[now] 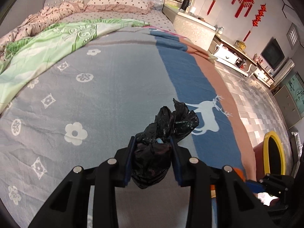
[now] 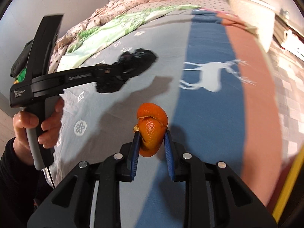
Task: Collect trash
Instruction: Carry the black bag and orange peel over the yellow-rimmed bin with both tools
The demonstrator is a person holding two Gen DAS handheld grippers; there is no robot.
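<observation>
So, nearest thing first: the right gripper (image 2: 151, 142) has its blue-padded jaws pinched on a curled piece of orange peel (image 2: 152, 131), which sticks up past the fingertips above the grey bedspread (image 2: 117, 98). Over at about 9 o'clock in that same view, a hand (image 2: 38, 127) grips the handle of the left gripper (image 2: 121, 72), blurry but clearly reaching out over the bed.

From the left wrist view, the left gripper (image 1: 153, 142) is clamped on a crumpled black plastic bag (image 1: 161, 133), bunched between both pads and spilling out toward 1 o'clock, held over the bed.

Just past the bag sits a white deer print (image 1: 207, 115) on the blue stripe (image 1: 182, 72). At 3 o'clock, beside the bed, there's a yellow-rimmed bin (image 1: 273, 152) on the tiled floor (image 1: 252, 104). Way out at 12 o'clock: a green quilt (image 1: 47, 45) and a dotted pillow (image 1: 117, 0).
</observation>
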